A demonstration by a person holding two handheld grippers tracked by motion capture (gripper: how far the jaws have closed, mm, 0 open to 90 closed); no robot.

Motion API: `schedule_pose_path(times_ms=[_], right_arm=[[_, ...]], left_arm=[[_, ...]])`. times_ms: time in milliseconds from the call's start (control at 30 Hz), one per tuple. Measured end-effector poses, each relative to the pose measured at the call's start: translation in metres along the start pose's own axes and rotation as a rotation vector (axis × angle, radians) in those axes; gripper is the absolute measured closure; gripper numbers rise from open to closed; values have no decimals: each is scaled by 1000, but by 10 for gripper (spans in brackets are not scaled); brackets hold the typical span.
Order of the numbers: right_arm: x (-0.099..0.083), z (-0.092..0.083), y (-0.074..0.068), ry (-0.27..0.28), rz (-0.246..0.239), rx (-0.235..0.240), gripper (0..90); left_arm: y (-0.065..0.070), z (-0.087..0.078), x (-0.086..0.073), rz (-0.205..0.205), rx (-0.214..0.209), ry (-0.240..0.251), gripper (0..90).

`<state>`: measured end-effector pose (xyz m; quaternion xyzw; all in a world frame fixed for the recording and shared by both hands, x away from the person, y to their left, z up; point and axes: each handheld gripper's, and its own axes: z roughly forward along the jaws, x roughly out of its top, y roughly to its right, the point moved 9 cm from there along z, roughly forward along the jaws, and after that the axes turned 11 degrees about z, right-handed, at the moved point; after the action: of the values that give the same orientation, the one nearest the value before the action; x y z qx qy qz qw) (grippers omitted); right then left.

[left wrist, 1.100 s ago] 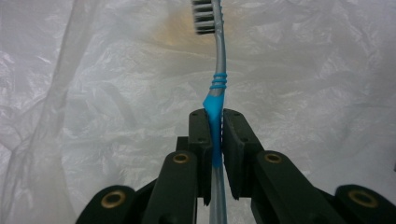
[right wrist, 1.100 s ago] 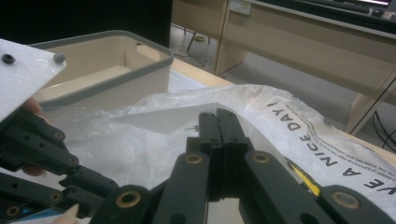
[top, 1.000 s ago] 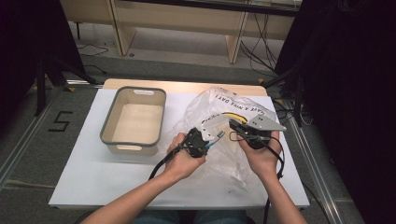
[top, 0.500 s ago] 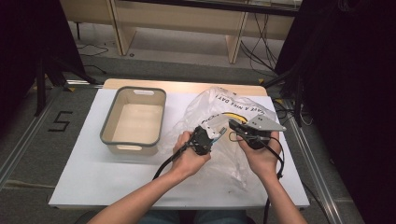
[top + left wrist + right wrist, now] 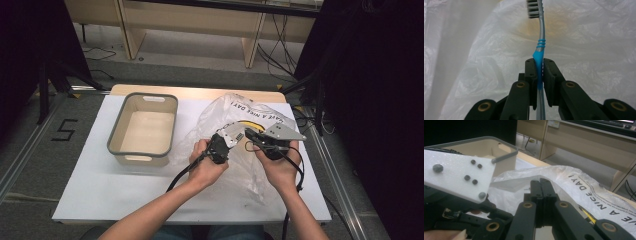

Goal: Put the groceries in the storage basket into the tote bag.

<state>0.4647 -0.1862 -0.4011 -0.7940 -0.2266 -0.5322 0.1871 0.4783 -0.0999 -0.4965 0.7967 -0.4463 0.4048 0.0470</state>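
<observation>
Left gripper view gives me the clearest read: my left claw (image 5: 538, 72) is clamped on a toothbrush (image 5: 540, 47), pads pressing the blue rubbery part of the handle, with the neck and bristle head sticking out ahead against a thin white plastic bag (image 5: 599, 45). I judge the brush light and fairly stiff, though the slim neck will flex a little, so the hold belongs where it is now, low on the thick grippy section and not near the bristles. The smooth grey plastic above the blue bands looks slippery; I would keep off it.

In the right gripper view my right claw (image 5: 541, 186) has its jaws fully together, and a fold of bag film appears pinched between them, though I cannot be sure how much. That bag is the awkward part: feather-light, limp, crinkly, and it will slide or tear if tugged hard. Best taken at a bunched edge near the mouth.

From the high view, both claws meet over the bag at the right half of the white tabletop (image 5: 90, 185), the toothbrush held just above the film. A beige bin (image 5: 116, 134) stands well to the left, with nothing visible inside it.
</observation>
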Motion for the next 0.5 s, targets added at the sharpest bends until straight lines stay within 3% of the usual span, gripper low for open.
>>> schedule_pose_path(times_ms=[200, 400, 500], right_arm=[[0, 0, 1, 1, 1, -1, 900], [0, -1, 2, 4, 0, -2, 900], [0, -1, 2, 2, 0, -3, 900]], left_arm=[[4, 6, 8, 34, 6, 28, 816], [7, 15, 11, 34, 8, 49, 815], [8, 17, 11, 64, -19, 53, 798]])
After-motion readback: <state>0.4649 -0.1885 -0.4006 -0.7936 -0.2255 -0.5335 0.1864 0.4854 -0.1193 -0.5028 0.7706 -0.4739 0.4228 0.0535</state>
